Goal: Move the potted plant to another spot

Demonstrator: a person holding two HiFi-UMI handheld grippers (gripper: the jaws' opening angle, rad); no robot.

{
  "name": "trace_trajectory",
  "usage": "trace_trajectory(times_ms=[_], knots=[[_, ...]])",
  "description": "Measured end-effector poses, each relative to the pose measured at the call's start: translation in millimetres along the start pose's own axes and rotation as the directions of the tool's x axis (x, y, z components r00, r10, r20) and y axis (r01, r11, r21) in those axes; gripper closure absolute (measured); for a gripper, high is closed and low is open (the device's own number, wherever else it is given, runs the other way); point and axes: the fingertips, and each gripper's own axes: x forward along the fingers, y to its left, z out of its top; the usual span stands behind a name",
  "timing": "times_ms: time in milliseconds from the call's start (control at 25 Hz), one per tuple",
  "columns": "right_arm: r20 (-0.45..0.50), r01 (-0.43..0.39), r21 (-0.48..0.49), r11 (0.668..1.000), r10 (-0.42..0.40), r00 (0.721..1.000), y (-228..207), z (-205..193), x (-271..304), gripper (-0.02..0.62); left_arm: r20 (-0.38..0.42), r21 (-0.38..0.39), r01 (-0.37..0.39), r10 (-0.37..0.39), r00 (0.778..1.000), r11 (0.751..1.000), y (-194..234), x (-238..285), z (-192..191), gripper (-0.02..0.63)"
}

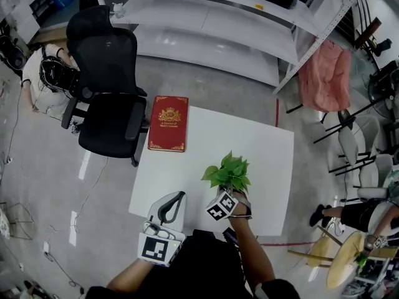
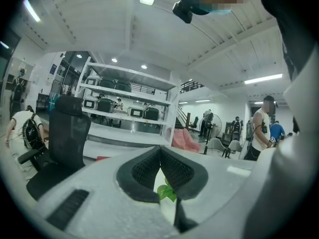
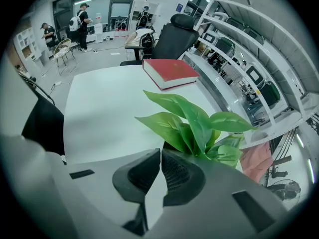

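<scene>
The potted plant, a bunch of green leaves, stands near the front middle of the white table. Its pot is hidden under the leaves and the gripper. My right gripper reaches in from the near side. In the right gripper view its jaws are drawn together at the plant's base, with the stems rising just behind the right jaw. My left gripper sits shut at the table's front left edge with nothing in it. A few leaves show through the gap under its jaws.
A red book lies at the table's far left corner. A black office chair stands beside that corner. White shelving runs behind the table. A pink cloth hangs on a stand to the right.
</scene>
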Motion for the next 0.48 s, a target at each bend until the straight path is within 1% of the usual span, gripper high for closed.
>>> trace_trajectory(times_ms=[480], knots=[[0.036, -0.035, -0.109, 0.993, 0.039, 0.999, 27.3, 29.6, -0.2, 0.586, 0.022, -0.034, -0.118, 0.119, 0.993, 0.992, 24.8, -33.3, -5.1, 0.589]])
